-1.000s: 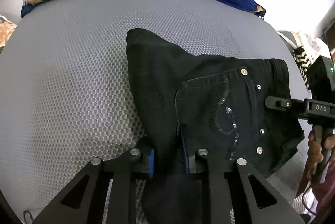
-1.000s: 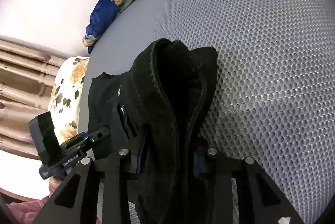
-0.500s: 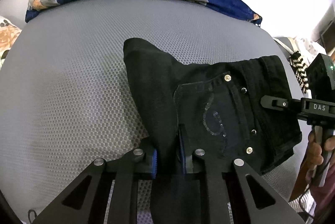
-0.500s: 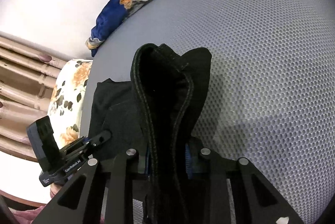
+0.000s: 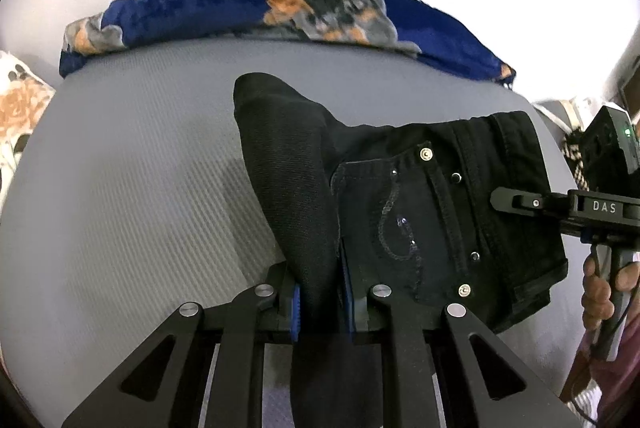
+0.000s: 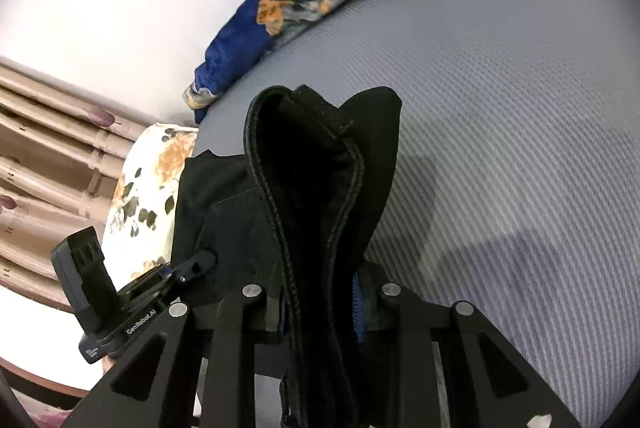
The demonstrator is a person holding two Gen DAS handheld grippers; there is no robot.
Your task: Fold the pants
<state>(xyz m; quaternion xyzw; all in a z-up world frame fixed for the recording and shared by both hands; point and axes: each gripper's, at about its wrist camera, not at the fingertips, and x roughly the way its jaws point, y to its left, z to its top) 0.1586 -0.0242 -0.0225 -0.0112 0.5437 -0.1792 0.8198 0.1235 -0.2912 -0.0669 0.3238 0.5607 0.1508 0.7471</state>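
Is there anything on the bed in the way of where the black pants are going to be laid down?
Nothing visible. Both grippers already clamp the black pants, and the grey mattress beyond them is bare up to the blue blanket at its far edge.

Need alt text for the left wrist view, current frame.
The left gripper is shut on a fold of black pants, lifted over a grey mesh mattress. The right gripper reaches in from the right at the waistband. A blue patterned blanket lies along the far edge.
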